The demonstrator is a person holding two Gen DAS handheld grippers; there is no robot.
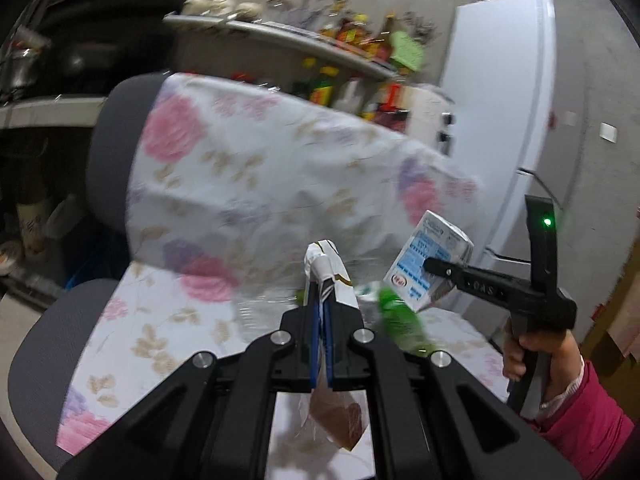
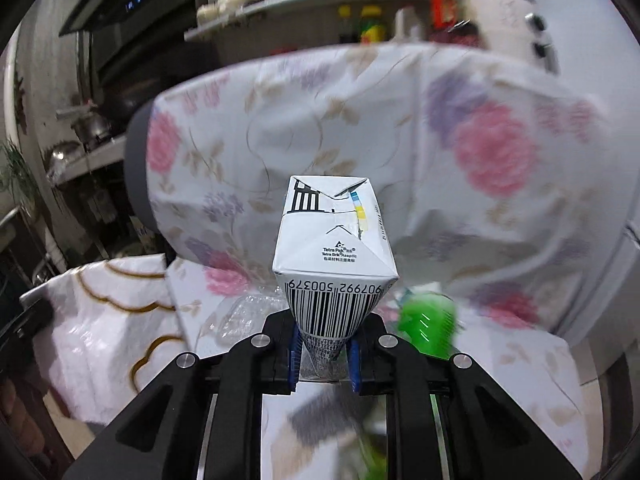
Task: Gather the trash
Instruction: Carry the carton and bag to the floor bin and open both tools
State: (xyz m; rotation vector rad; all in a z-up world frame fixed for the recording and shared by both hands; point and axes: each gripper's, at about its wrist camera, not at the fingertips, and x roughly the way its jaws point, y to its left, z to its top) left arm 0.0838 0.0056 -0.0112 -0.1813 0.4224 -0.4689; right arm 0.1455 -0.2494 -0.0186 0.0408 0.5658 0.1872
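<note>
My left gripper [image 1: 320,316] is shut on the folded edge of a white plastic bag with gold lines [image 1: 330,276]. The same bag [image 2: 100,320] hangs at the left of the right wrist view. A white drink carton with a barcode [image 2: 334,256] is pinched by its squashed end in my right gripper [image 2: 325,340]. In the left wrist view the right gripper [image 1: 434,268] holds that carton [image 1: 428,256] up at the right. A green bottle [image 1: 398,320] [image 2: 428,320] and a clear plastic tray [image 2: 248,312] lie on the chair seat.
An office chair with a floral cloth [image 1: 256,168] [image 2: 360,128] over its back and seat fills the middle. Behind it are a shelf of bottles and jars [image 1: 340,44] and a white fridge [image 1: 508,120]. A hand in a pink sleeve [image 1: 560,392] holds the right gripper.
</note>
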